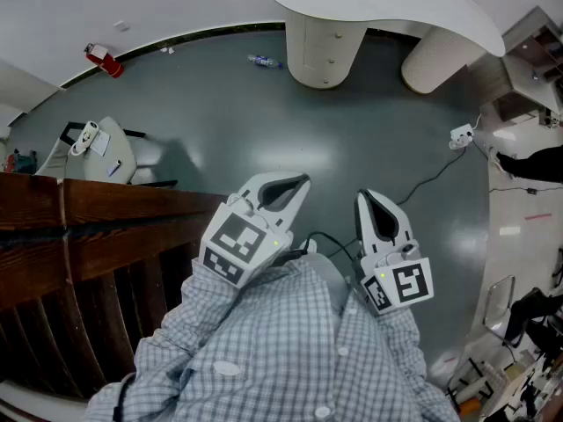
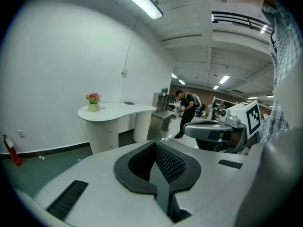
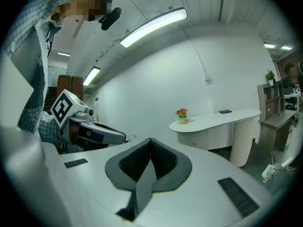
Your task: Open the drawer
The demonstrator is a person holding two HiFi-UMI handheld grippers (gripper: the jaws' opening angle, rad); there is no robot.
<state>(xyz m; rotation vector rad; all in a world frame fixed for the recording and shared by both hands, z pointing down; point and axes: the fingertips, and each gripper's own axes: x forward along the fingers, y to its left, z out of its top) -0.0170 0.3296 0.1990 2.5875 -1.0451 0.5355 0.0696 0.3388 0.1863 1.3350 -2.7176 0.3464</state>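
Head view: left gripper (image 1: pixel 302 181) and right gripper (image 1: pixel 366 197) sit by the chest, both closed tight and empty. The drawers (image 1: pixel 327 49) under the desk (image 1: pixel 378 5) lie well ahead across the floor.

The left hand-held gripper (image 1: pixel 295 181) and the right hand-held gripper (image 1: pixel 369 196) have smooth, matt, light-grey plastic shells. Their pads (image 2: pixel 170 162) are black, finely ribbed and look rubbery. Ahead of both, the floor (image 1: pixel 352 130) is dark grey-green, smooth and glossy, with patches of lamp glare. To the left of the left one, the slatted furniture (image 1: pixel 88 227) is dark brown wood with a slight sheen. Behind them, the shirt (image 1: pixel 290 341) is checked woven cloth.
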